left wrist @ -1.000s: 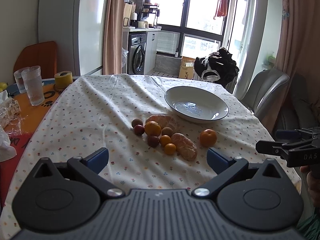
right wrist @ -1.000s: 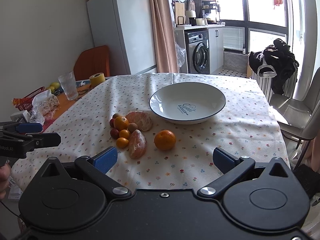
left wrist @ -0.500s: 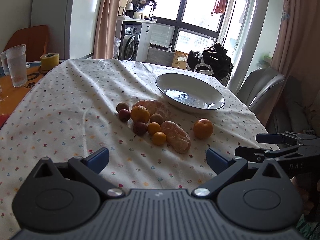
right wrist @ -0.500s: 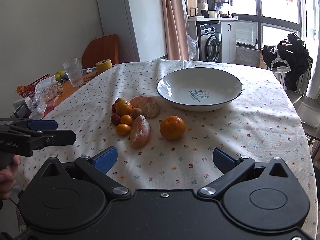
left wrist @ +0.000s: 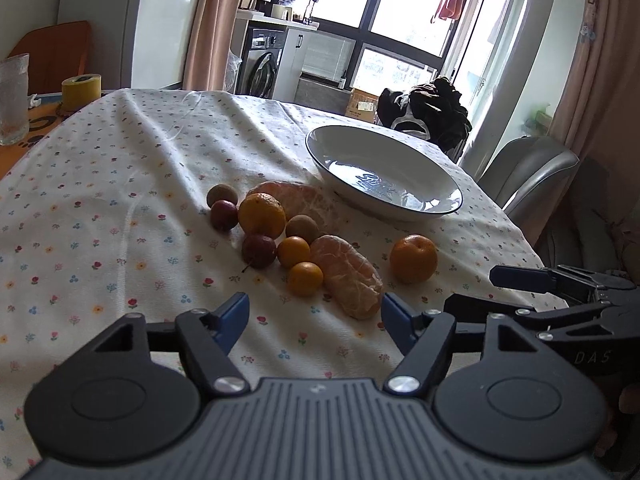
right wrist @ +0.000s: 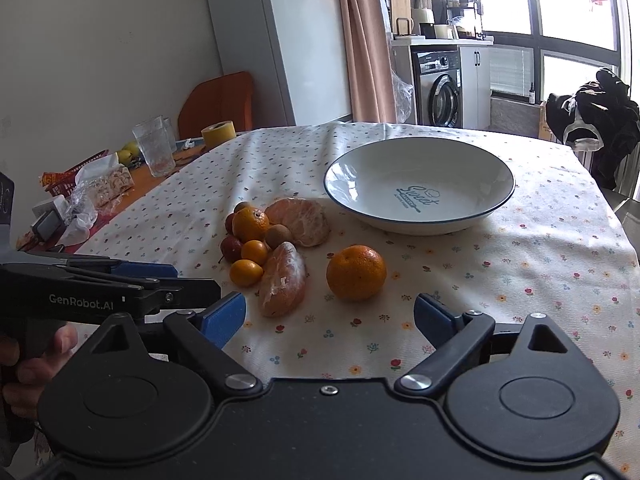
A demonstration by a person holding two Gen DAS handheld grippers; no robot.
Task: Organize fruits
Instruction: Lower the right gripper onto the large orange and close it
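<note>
Fruit (right wrist: 280, 248) sits in a bunch on the flowery tablecloth (right wrist: 520, 264), just beside the empty white bowl (right wrist: 496, 204). Left gripper (left wrist: 314, 322) and right gripper (right wrist: 330, 316) both gape wide, holding nothing.

Each hand-held gripper is black with blue finger pads (right wrist: 222, 314) and silver screws; one reads "GenRobot.AI", the other "DAS".

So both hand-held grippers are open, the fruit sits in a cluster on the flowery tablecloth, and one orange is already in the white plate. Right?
Not quite. The white plate holds no fruit, as the right wrist view shows. The lone orange rests on the tablecloth, apart from the fruit cluster. The rest holds: left hand-held gripper and right hand-held gripper are both open.
</note>
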